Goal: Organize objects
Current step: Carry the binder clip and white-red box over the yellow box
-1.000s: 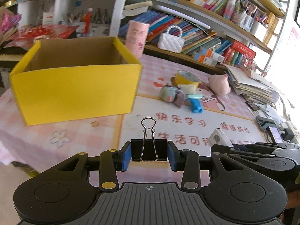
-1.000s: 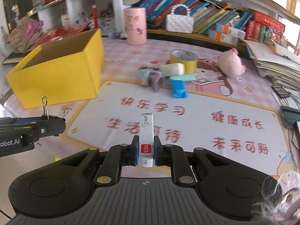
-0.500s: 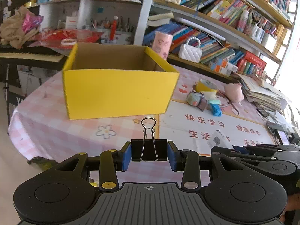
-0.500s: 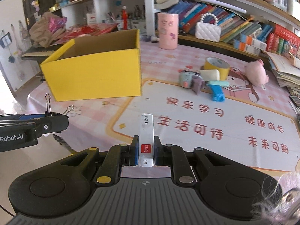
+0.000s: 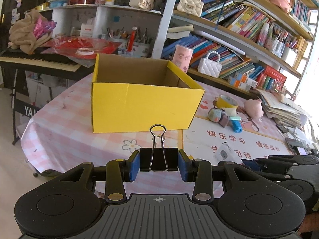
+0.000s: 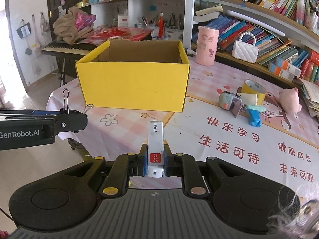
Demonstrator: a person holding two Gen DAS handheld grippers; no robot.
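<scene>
My left gripper (image 5: 159, 162) is shut on a black binder clip (image 5: 159, 159), its wire handles upright, held near the table's front edge in front of the open yellow cardboard box (image 5: 143, 101). My right gripper (image 6: 155, 159) is shut on a white staple box with a red label (image 6: 155, 147), held above the table, right of the left gripper (image 6: 65, 117). The yellow box (image 6: 135, 83) stands ahead in the right wrist view; its floor is hidden.
A yellow tape roll (image 6: 254, 88), a grey toy (image 6: 229, 99), a blue object (image 6: 254, 117) and a pink plush pig (image 6: 289, 98) lie to the right on the pink tablecloth (image 6: 199, 75). A pink cylinder (image 6: 206, 47), bookshelves and a keyboard (image 5: 39, 60) stand behind.
Both grippers have pulled back and risen with their loads; the yellow box now looks farther away and more centred, and its inside shows more.
</scene>
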